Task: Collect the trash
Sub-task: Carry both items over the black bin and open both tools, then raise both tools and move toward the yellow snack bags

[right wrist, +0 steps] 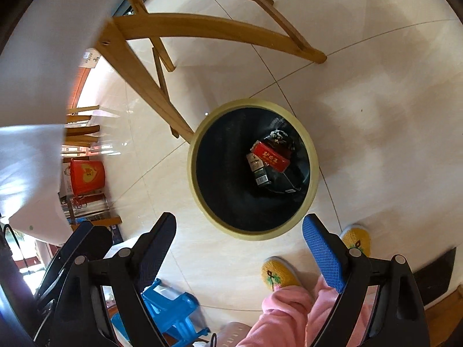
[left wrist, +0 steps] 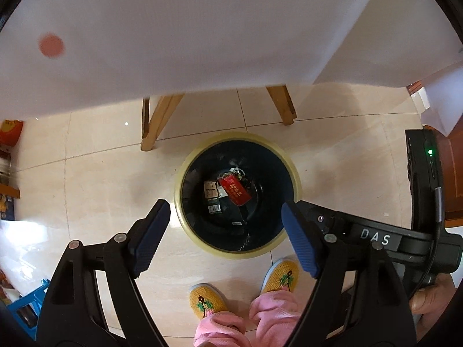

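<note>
A round trash bin (left wrist: 185, 173) with a pale yellow rim and black liner stands on the tiled floor; it also shows in the right wrist view (right wrist: 194, 156). Inside lie a red carton (left wrist: 234, 192), also seen from the right wrist (right wrist: 270, 156), a small dark box with a barcode (left wrist: 211, 193) and other dark trash. My left gripper (left wrist: 225, 231) is open and empty, held above the bin's near rim. My right gripper (right wrist: 240, 248) is open and empty above the floor just short of the bin. The right gripper's body (left wrist: 376, 237) shows in the left wrist view.
A white-clothed table (left wrist: 173, 29) on wooden legs (left wrist: 159, 124) stands just behind the bin. The person's yellow slippers (left wrist: 205, 300) and pink trousers (right wrist: 289, 312) are near the bin. A blue stool (right wrist: 170, 309) and a red box (right wrist: 86, 176) are to the left.
</note>
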The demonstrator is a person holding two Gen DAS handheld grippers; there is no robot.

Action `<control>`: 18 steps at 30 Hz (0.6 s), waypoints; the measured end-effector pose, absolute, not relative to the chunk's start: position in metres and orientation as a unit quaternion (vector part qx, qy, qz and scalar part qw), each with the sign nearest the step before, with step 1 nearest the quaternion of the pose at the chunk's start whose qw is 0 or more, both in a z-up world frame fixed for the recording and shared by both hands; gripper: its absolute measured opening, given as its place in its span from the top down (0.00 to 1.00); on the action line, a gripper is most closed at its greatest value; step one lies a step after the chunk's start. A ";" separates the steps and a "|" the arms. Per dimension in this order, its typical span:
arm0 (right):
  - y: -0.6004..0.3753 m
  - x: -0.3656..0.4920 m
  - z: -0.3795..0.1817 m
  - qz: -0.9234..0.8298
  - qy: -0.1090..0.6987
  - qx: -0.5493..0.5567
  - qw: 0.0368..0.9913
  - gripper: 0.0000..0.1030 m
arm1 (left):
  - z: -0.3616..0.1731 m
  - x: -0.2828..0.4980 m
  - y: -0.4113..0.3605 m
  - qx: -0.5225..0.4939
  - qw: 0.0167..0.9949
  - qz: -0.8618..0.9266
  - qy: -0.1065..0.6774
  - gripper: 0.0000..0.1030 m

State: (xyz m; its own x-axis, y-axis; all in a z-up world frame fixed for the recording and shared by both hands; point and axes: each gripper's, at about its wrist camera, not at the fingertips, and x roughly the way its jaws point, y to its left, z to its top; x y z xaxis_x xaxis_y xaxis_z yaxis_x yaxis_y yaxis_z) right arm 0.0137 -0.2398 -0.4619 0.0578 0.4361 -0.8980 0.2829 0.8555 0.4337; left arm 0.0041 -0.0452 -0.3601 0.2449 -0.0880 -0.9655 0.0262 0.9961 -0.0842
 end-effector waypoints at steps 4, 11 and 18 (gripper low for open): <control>-0.239 0.007 -0.425 0.060 0.679 0.259 0.685 0.12 | -0.341 0.002 -0.041 -0.027 0.790 -0.039 0.611 0.25; -0.236 -0.005 -0.348 0.063 0.660 0.244 0.708 0.12 | -0.288 -0.009 -0.038 -0.031 0.798 -0.043 0.601 0.25; -0.233 -0.020 -0.240 0.055 0.627 0.210 0.748 0.12 | -0.211 -0.020 -0.029 -0.043 0.811 -0.051 0.582 0.25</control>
